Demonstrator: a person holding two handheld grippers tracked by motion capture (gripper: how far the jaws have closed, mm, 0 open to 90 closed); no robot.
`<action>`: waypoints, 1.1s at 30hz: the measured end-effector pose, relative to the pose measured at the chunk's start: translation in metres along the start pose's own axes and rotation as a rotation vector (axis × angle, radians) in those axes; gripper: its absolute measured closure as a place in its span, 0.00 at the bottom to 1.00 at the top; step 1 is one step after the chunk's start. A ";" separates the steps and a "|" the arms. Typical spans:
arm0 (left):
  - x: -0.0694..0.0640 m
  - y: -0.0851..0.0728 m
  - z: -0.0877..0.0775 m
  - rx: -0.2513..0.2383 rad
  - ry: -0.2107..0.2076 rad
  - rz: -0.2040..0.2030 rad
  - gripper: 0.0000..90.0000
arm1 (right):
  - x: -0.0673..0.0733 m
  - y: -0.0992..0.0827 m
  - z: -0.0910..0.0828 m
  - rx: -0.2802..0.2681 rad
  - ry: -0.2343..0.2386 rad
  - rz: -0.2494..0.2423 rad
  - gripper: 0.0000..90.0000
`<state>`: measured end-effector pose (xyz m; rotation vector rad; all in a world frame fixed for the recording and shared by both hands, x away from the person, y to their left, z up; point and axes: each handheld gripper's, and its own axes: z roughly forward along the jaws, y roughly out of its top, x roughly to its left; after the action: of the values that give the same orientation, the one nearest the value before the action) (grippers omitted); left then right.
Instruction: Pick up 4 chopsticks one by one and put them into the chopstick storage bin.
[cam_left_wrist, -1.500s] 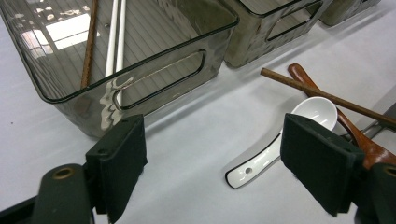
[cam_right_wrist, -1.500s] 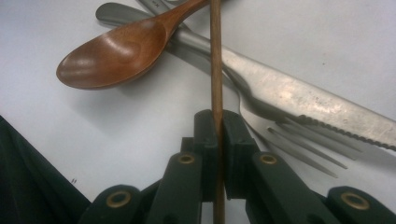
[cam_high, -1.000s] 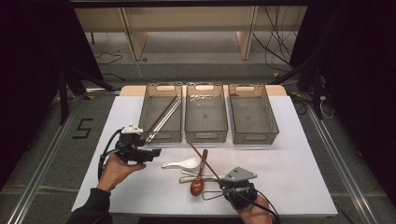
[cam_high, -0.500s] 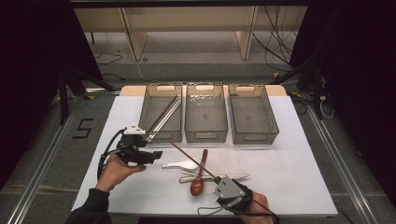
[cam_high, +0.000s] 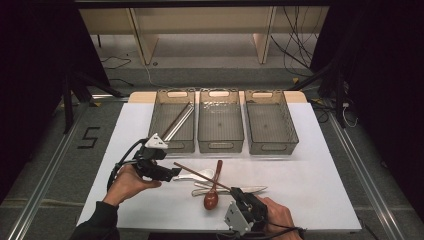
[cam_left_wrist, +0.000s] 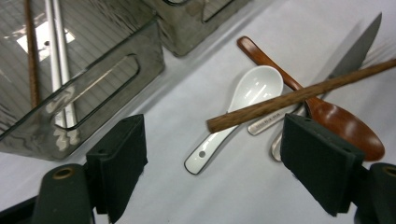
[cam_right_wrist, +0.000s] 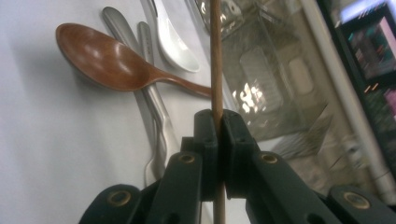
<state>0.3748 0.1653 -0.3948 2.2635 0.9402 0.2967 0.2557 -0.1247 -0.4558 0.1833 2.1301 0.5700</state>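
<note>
Nearest the table's front edge we see the right gripper (cam_high: 239, 196), its black jaws pressed together on a thin wooden chopstick (cam_high: 200, 173); in the right gripper view the stick (cam_right_wrist: 216, 65) runs straight up from between the jaws, round in section, brown and faintly grained. In the high view it slants up and to the left, its far tip ending just in front of the left gripper (cam_high: 172, 175).

We find the left gripper's jaws spread wide with nothing between them; in the left gripper view their matt black pads frame the chopstick's blunt tip (cam_left_wrist: 212, 124).

Under the stick lies a small heap of cutlery on the white table cover (cam_high: 310, 165). We note a glossy, dark reddish-brown wooden spoon (cam_high: 212, 192) with an oval bowl and slim handle, a white ceramic soup spoon (cam_left_wrist: 236, 112) with a smooth, deep bowl and a small hole in its handle end, and a grey metal knife (cam_left_wrist: 357, 44) with a tapering pointed blade. Further dull metal handles (cam_right_wrist: 149, 88) lie beneath the wooden spoon; we cannot tell what pieces they belong to.

Beyond the heap stand three clear, smoke-tinted plastic bins side by side, rectangular with cut-out handles. The left bin (cam_high: 172, 95) holds a pair of silver metal chopsticks (cam_high: 177, 122) and another brown stick (cam_left_wrist: 31, 51) lying diagonally. The middle bin (cam_high: 220, 145) and right bin (cam_high: 272, 147) stand alongside.
</note>
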 end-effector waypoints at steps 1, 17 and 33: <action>-0.002 0.001 0.001 0.009 -0.002 0.009 0.25 | 0.000 0.001 0.001 0.000 -0.007 -0.013 0.96; -0.035 0.015 0.012 0.158 -0.032 0.249 0.28 | 0.003 -0.002 0.000 -0.036 -0.061 -0.209 0.96; -0.058 0.025 0.029 0.289 -0.133 0.466 0.55 | 0.007 0.001 -0.001 -0.064 -0.051 -0.278 0.96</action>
<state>0.3597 0.0975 -0.3984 2.7204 0.3949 0.2150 0.2512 -0.1221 -0.4600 -0.1319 2.0398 0.4631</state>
